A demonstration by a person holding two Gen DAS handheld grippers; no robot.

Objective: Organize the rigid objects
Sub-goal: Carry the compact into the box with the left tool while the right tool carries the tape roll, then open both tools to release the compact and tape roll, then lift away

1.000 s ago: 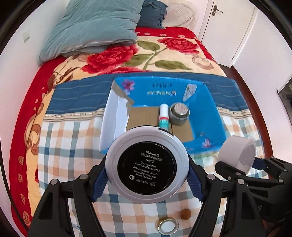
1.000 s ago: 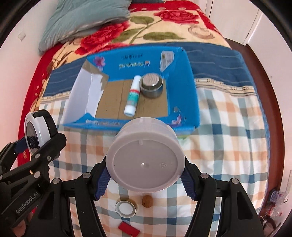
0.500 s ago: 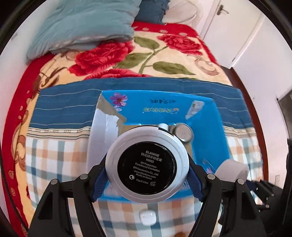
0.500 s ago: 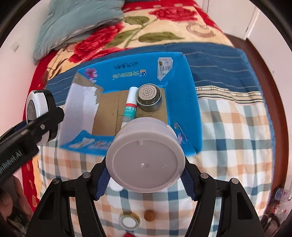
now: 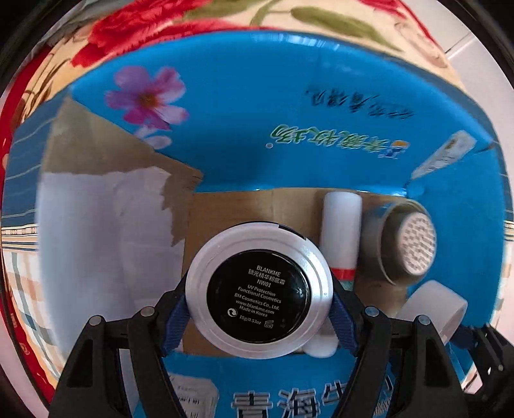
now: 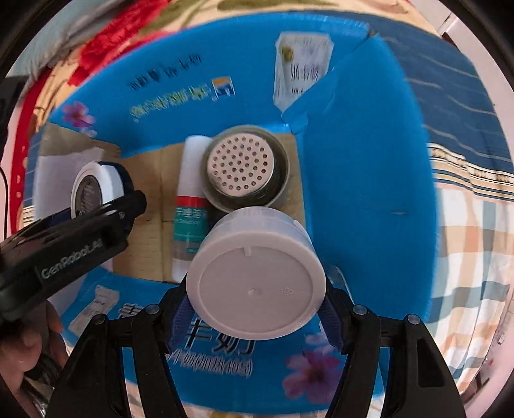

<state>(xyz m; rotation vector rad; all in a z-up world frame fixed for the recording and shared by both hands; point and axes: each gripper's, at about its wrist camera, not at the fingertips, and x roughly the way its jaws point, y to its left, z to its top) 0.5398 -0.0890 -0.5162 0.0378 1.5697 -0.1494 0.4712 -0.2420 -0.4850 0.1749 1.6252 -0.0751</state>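
Note:
My left gripper (image 5: 258,297) is shut on a round silver cosmetic compact (image 5: 258,291) with a black label, held low inside the blue cardboard box (image 5: 244,109). My right gripper (image 6: 255,297) is shut on a white round jar (image 6: 255,276), held over the box's near right part. On the box's brown floor lie a white tube with a teal label (image 6: 189,209) and a metal cup with a perforated white top (image 6: 241,168). In the right wrist view the left gripper (image 6: 86,205) with the compact (image 6: 93,188) sits at the left. The white jar (image 5: 432,305) shows at lower right in the left wrist view.
The box rests on a checked and blue-striped blanket (image 6: 465,225) over a rose-patterned bedspread (image 5: 135,22). A torn white flap (image 5: 102,231) stands at the box's left side. A person's hand (image 6: 19,360) shows at the lower left.
Both grippers have dropped and moved forward from above the blanket into the blue box, each still gripping its item. The box now fills both views.

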